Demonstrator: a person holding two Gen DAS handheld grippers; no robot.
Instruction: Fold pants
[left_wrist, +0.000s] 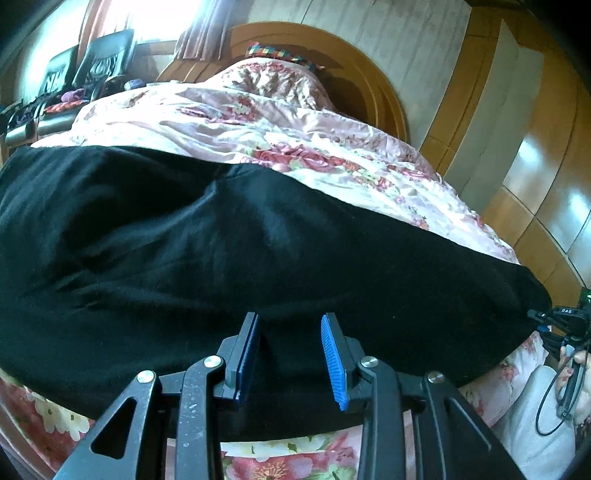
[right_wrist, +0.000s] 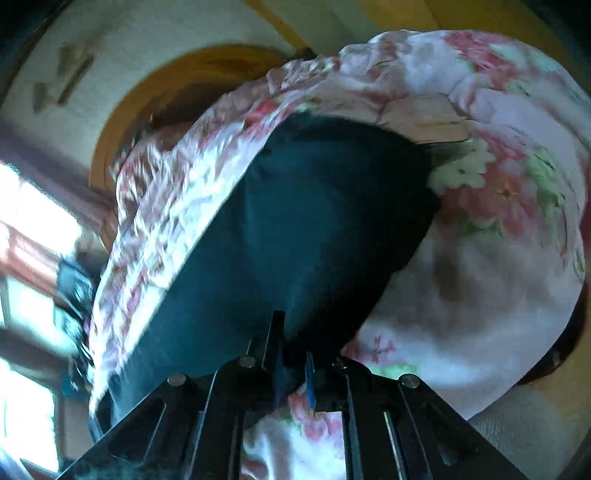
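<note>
Black pants (left_wrist: 207, 251) lie spread across a bed with a pink floral cover (left_wrist: 280, 133). My left gripper (left_wrist: 291, 325) hovers open over the near edge of the pants, its blue pads (left_wrist: 334, 362) apart with only fabric behind them. My right gripper (right_wrist: 293, 354) is shut on the end of the pants (right_wrist: 295, 229), which stretch away from it over the floral cover (right_wrist: 498, 184). The right gripper also shows in the left wrist view (left_wrist: 543, 317), at the far right corner of the pants. The right wrist view is blurred.
A curved wooden headboard (left_wrist: 373, 85) stands behind a heaped quilt (left_wrist: 273, 81). Black chairs (left_wrist: 99, 62) sit by a bright window at the left. Wooden wardrobe panels (left_wrist: 535, 155) run along the right. A cable (left_wrist: 554, 402) hangs at the right edge.
</note>
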